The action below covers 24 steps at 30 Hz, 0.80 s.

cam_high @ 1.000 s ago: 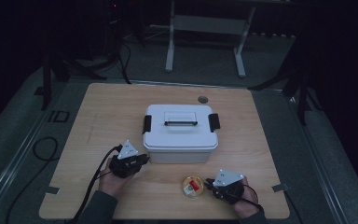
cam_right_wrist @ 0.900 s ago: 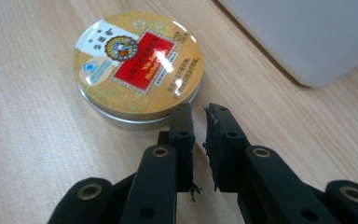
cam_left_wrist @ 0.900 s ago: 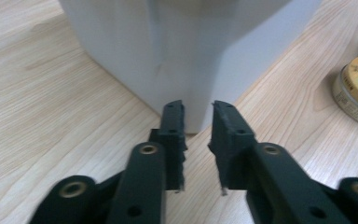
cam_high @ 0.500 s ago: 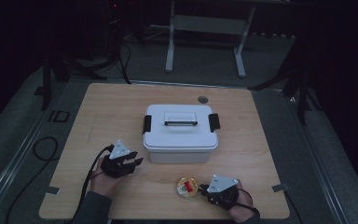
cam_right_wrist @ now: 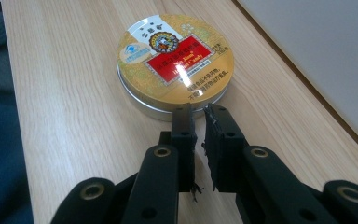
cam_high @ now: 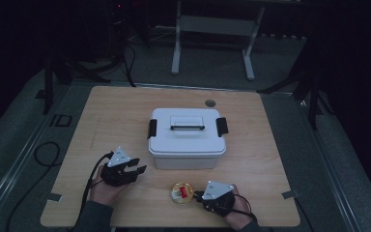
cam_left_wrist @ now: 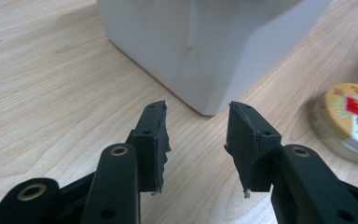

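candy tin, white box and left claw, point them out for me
candy tin [cam_right_wrist: 175, 56], right gripper view, on its red label
white box [cam_high: 186, 126], high view, on its lid
left claw [cam_left_wrist: 196, 140], left gripper view, between its tips

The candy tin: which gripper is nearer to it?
Right. The right gripper sits just beside the tin, nearly touching its rim. The left gripper is farther off, aimed at the box.

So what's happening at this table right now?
A person sits at a light wooden table with a hand-held gripper in each hand. The right hand-held gripper, jaws nearly closed with nothing between them, points at a small round gold tin with a red label, its tips at the tin's rim. The left hand-held gripper is open and empty, aimed at a corner of the closed white plastic box with black latches.
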Available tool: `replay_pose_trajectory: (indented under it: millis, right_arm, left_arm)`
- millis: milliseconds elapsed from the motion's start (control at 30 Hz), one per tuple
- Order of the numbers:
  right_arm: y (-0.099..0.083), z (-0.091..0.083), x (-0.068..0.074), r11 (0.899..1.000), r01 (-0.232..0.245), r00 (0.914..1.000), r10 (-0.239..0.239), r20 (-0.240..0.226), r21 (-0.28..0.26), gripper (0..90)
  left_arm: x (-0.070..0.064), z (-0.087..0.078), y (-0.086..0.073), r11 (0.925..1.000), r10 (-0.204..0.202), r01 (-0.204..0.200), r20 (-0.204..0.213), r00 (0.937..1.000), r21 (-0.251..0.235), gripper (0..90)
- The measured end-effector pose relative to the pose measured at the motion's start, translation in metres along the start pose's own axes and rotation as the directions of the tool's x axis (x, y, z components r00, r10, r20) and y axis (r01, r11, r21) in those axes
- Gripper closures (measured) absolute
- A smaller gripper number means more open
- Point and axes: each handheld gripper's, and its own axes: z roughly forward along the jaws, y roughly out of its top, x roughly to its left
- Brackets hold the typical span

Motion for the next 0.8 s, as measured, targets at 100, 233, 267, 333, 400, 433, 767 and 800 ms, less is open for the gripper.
replay_pose_trajectory:
  millis: [100, 233, 267, 333, 400, 433, 767, 800]
  right_arm:
    - [0.005, 0.007, 0.002, 1.0, 0.012, 0.9999, -0.012, -0.01, 0.004, 82.2]
    - [0.012, 0.016, 0.005, 1.0, 0.027, 0.9994, -0.026, -0.024, 0.003, 82.2]
    - [0.015, 0.018, 0.006, 1.0, 0.03, 0.9992, -0.03, -0.027, 0.0, 82.3]
    - [0.025, 0.027, 0.009, 0.999, 0.044, 0.9987, -0.044, -0.026, -0.005, 82.8]
    - [0.027, 0.029, 0.009, 0.999, 0.048, 0.9985, -0.048, -0.028, -0.005, 82.9]
    - [0.03, 0.032, 0.009, 0.999, 0.05, 0.9983, -0.051, -0.027, -0.006, 83.1]
    - [0.053, 0.057, 0.006, 0.998, 0.054, 0.9985, -0.054, -0.007, -0.009, 85.2]
    - [0.058, 0.061, 0.006, 0.998, 0.058, 0.9983, -0.058, -0.011, -0.014, 85.2]
  left_arm:
    - [-0.002, -0.002, 0.001, 0.9999, 0.009, -0.009, 0.012, 0.9999, 0.007, 60.4]
    - [-0.004, -0.004, 0.002, 0.9998, 0.019, -0.019, 0.017, 0.9997, 0.01, 65.9]
    - [-0.006, -0.006, 0.002, 0.9996, 0.024, -0.025, 0.022, 0.9995, 0.013, 65.9]
    - [-0.006, -0.007, 0.002, 0.9996, 0.026, -0.026, 0.022, 0.9994, 0.013, 73.1]
    - [-0.007, -0.008, 0.002, 0.9995, 0.029, -0.029, 0.024, 0.9993, 0.014, 74.9]
    - [-0.008, -0.008, 0.002, 0.9994, 0.031, -0.032, 0.026, 0.9992, 0.014, 76.5]
    - [-0.016, -0.007, 0.004, 0.9979, 0.058, -0.06, 0.045, 0.9973, 0.026, 86.9]
    - [-0.018, -0.007, 0.005, 0.9974, 0.065, -0.066, 0.049, 0.9967, 0.03, 87.3]
